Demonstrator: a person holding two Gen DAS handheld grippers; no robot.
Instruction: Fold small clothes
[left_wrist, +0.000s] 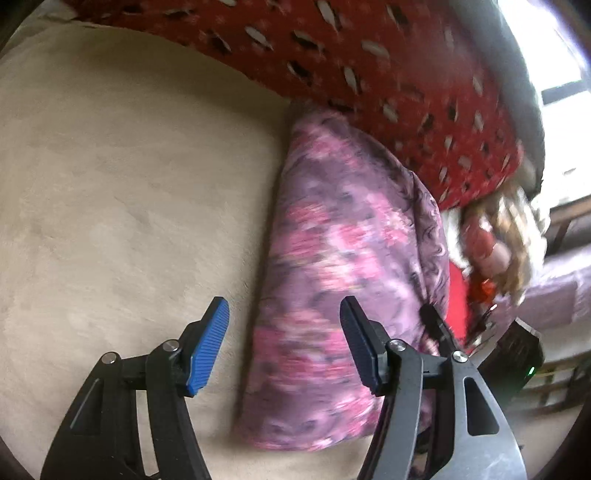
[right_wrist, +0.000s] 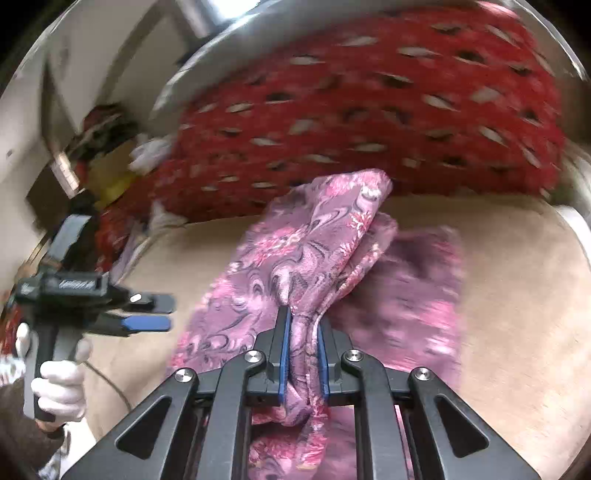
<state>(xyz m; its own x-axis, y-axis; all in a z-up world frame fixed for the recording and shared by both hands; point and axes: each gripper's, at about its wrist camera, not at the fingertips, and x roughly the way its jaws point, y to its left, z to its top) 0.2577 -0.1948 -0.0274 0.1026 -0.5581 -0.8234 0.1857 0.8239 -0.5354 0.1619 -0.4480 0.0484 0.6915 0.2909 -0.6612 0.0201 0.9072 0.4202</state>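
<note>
1. On a beige plush surface (left_wrist: 110, 177) lies a pink-and-purple floral garment (left_wrist: 332, 258), long and narrow in the left wrist view, running away from the camera toward a red patterned cloth (left_wrist: 388, 74).
2. Seen from the left wrist, the left gripper (left_wrist: 284, 343) hangs above the near edge of the garment with its jaws wide apart and nothing between them; one blue pad is over the beige surface, the other over the floral fabric.
3. Seen from the right wrist, the right gripper (right_wrist: 303, 354) has its jaws closed narrowly on a bunched fold of the floral garment (right_wrist: 314, 251), which rises from between the blue pads (right_wrist: 284, 354) and drapes forward.
4. Part of the garment is lifted in a peaked fold above the rest, which lies flat on the beige surface (right_wrist: 517, 295).
5. At the left of that view the left gripper (right_wrist: 147, 314) is held by a white-gloved hand (right_wrist: 62, 384), apart from the garment, over the beige surface.
6. Behind the garment the red patterned cloth (right_wrist: 369, 110) fills the background, blurred.
7. Cluttered items beyond the red cloth are too blurred to name.
</note>
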